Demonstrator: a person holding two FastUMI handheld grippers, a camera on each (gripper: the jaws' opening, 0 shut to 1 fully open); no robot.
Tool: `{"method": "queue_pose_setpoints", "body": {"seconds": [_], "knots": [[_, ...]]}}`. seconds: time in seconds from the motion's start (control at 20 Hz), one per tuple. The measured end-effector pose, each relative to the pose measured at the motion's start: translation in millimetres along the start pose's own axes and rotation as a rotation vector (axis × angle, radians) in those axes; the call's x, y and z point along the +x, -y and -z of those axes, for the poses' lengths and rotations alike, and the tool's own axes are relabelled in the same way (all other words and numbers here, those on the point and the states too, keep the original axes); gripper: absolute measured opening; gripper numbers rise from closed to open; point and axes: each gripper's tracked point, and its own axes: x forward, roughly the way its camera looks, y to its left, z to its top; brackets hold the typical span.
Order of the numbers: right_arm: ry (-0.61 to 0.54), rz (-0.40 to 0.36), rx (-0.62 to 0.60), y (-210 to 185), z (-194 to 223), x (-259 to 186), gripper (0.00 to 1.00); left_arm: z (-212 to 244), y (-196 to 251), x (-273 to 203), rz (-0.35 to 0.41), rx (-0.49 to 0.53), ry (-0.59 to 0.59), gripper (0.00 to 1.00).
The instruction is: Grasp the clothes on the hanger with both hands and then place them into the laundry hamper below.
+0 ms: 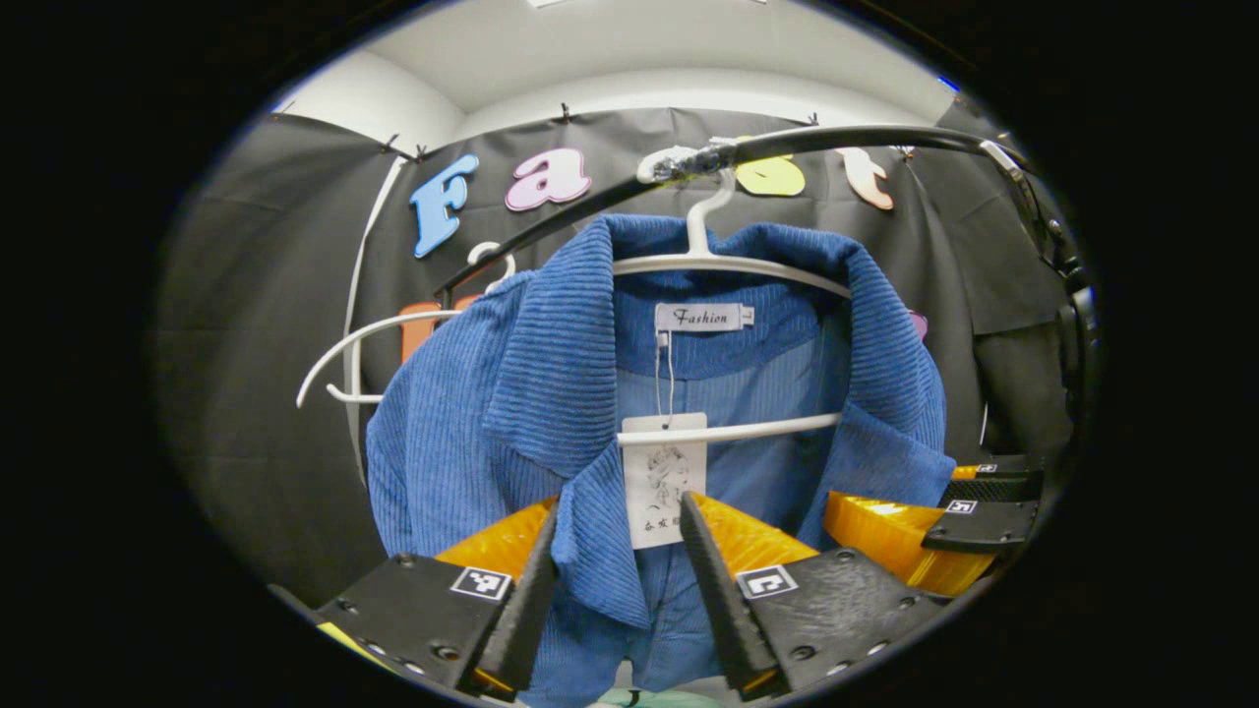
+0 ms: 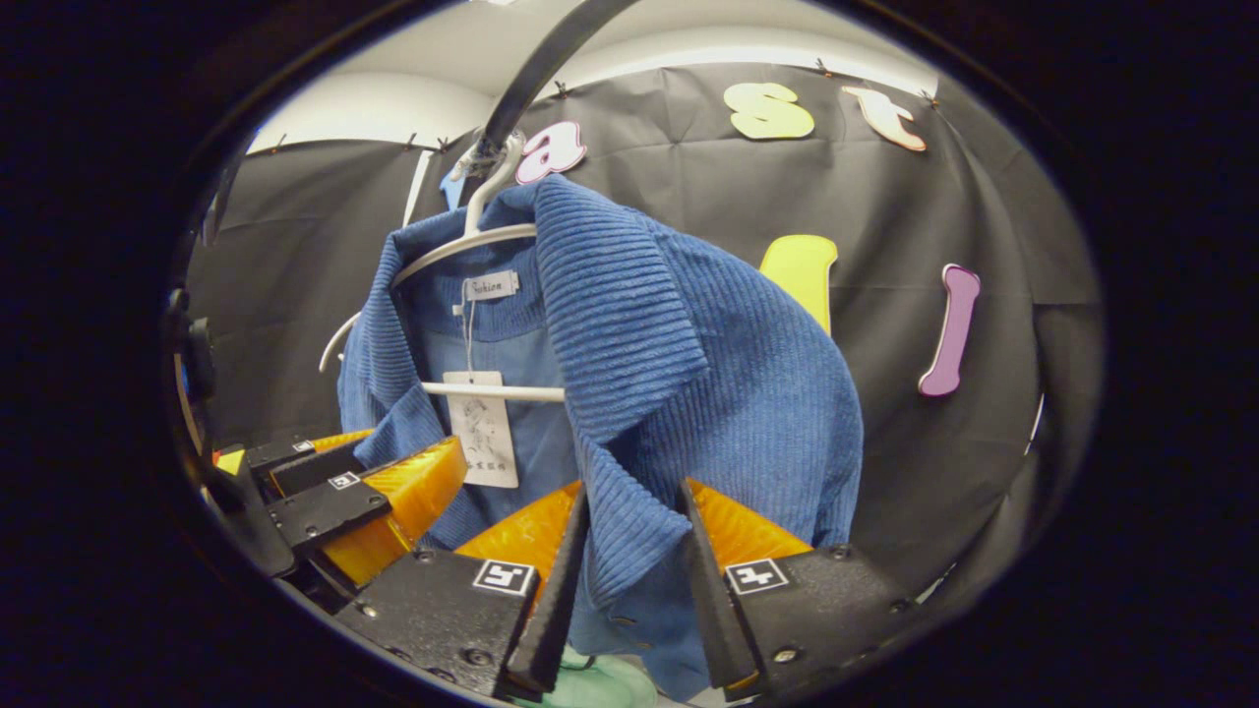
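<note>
Both grippers — left, right — stand open astride the front edges of the blue jacket on its hanger, seemingly not yet pinching — poised to pull it free.

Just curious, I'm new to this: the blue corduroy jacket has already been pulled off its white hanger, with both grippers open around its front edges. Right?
Not quite. The blue corduroy jacket is not off: it hangs on the white hanger, whose hook sits over the black rail, as the left gripper view shows. The rest holds: the left gripper and right gripper are open around its front edges.
</note>
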Motion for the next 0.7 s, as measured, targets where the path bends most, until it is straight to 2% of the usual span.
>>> {"method": "queue_pose_setpoints", "body": {"seconds": [0.05, 0.1, 0.15, 0.25, 0.3, 0.35, 0.4, 0.45, 0.5, 0.55, 0.65, 0.7], "knots": [[0.003, 0.001, 0.006, -2, -1, 0, 0.5, 1, -1, 0, 0.006, -0.002, -0.004, 0.52], [0.006, 0.006, 0.01, -2, -1, 2, 0.45, 3, -4, 0, 0.002, 0.002, -0.012, 0.53], [0.009, 0.015, 0.014, -1, 0, 2, 0.33, 5, -10, 2, -0.016, 0.008, -0.022, 0.38], [0.005, -0.024, 0.018, -8, 3, 3, 0.15, 10, -19, 2, -0.042, 0.02, -0.037, 0.08], [0.0, -0.039, 0.023, -10, 4, 4, 0.13, 8, -23, 0, -0.058, 0.028, -0.043, 0.1], [-0.003, -0.048, 0.029, -10, 5, 5, 0.09, 10, -25, 3, -0.058, 0.032, -0.047, 0.03], [-0.003, -0.063, 0.039, -10, 5, 6, 0.08, 10, -25, 3, -0.046, 0.033, -0.043, 0.09], [-0.006, -0.079, 0.051, -10, 5, 5, 0.07, 10, -28, 3, -0.05, 0.035, -0.045, 0.04], [-0.008, -0.083, 0.057, -9, 5, 5, 0.06, 10, -32, 0, -0.054, 0.038, -0.047, 0.09], [-0.004, -0.08, 0.053, -4, 2, 3, 0.06, 9, -38, -2, -0.067, 0.043, -0.045, 0.03], [0.016, -0.073, 0.028, 4, -6, 0, 0.06, 4, -52, -5, -0.1, 0.052, -0.032, 0.0], [0.018, -0.064, 0.018, 12, -8, -2, 0.06, 1, -58, -5, -0.118, 0.049, -0.027, 0.02]]}}
